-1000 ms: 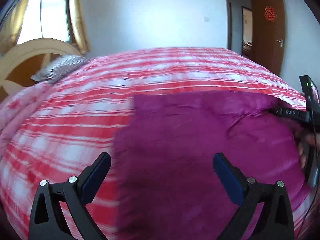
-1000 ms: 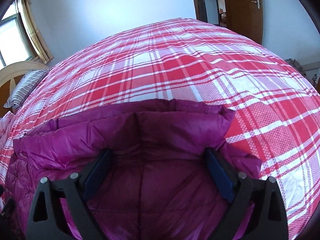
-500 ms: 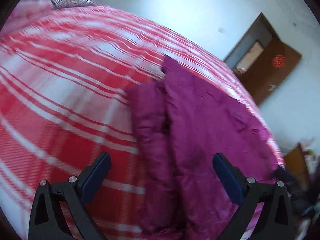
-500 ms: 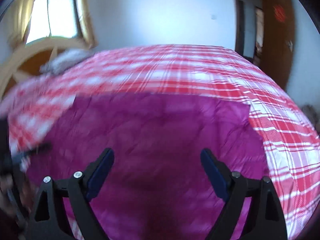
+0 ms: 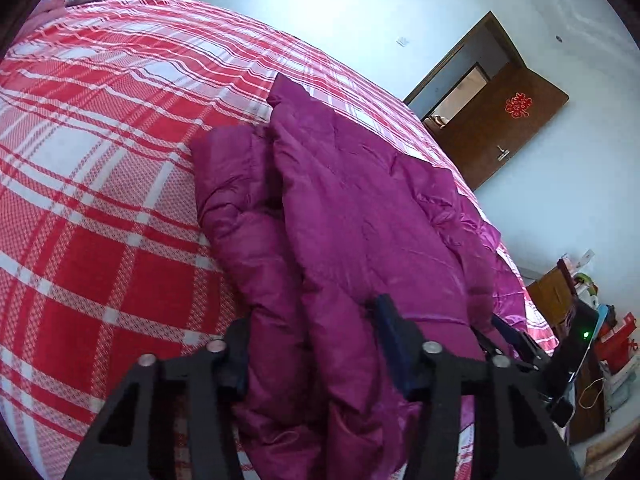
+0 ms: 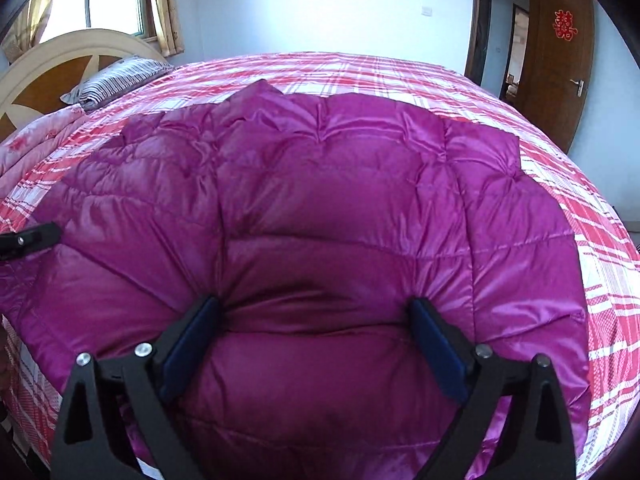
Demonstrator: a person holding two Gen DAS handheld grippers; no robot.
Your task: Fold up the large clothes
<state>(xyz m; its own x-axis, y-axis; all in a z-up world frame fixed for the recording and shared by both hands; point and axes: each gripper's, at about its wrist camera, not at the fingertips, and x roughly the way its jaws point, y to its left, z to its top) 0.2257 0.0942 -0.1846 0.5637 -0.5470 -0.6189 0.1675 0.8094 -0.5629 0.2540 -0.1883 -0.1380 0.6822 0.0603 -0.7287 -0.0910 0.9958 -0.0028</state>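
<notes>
My left claw (image 5: 312,356) is closing on a bunched edge of the purple down coat (image 5: 360,216), its pads pressed into the padding, so I judge that side is gripped for the next fold. My right claw (image 6: 316,344) sits spread apart, pushed into the coat (image 6: 320,208), probably pinning it flat. The coat lies on the plaid bed (image 5: 100,160). Only the left view shows a doubled strip along the coat's edge; the right view shows the headboard (image 6: 52,72) and pillow (image 6: 116,76).
</notes>
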